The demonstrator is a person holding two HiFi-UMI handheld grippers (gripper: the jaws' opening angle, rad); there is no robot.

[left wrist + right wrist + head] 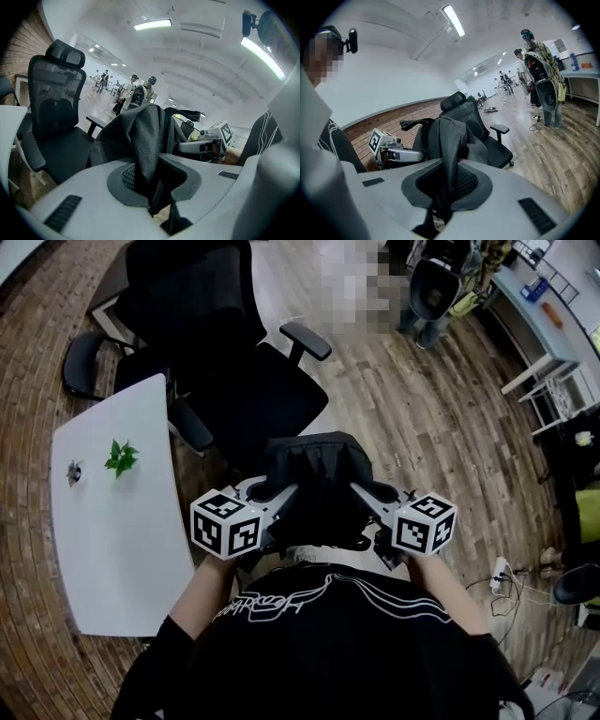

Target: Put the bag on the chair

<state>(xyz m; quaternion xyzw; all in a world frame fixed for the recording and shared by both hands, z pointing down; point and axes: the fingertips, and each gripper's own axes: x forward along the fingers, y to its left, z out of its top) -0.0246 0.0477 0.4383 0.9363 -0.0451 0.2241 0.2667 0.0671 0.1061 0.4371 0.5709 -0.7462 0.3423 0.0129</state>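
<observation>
A dark grey backpack (316, 486) hangs between my two grippers, close in front of my chest. My left gripper (281, 491) is shut on one padded mesh strap (143, 154), which runs up from between its jaws to the bag (140, 129). My right gripper (361, 491) is shut on the other strap (449, 173) of the bag (450, 136). A black office chair (239, 390) with armrests stands just beyond the bag; it shows at the left in the left gripper view as chair (51, 122) and behind the bag in the right gripper view as chair (480, 126).
A white table (117, 521) with a small green plant (120, 457) stands to the left of the chair. Another black chair (84, 362) sits at the far left. People (541, 75) stand farther off on the wooden floor (441, 446). White desks (544, 352) line the right side.
</observation>
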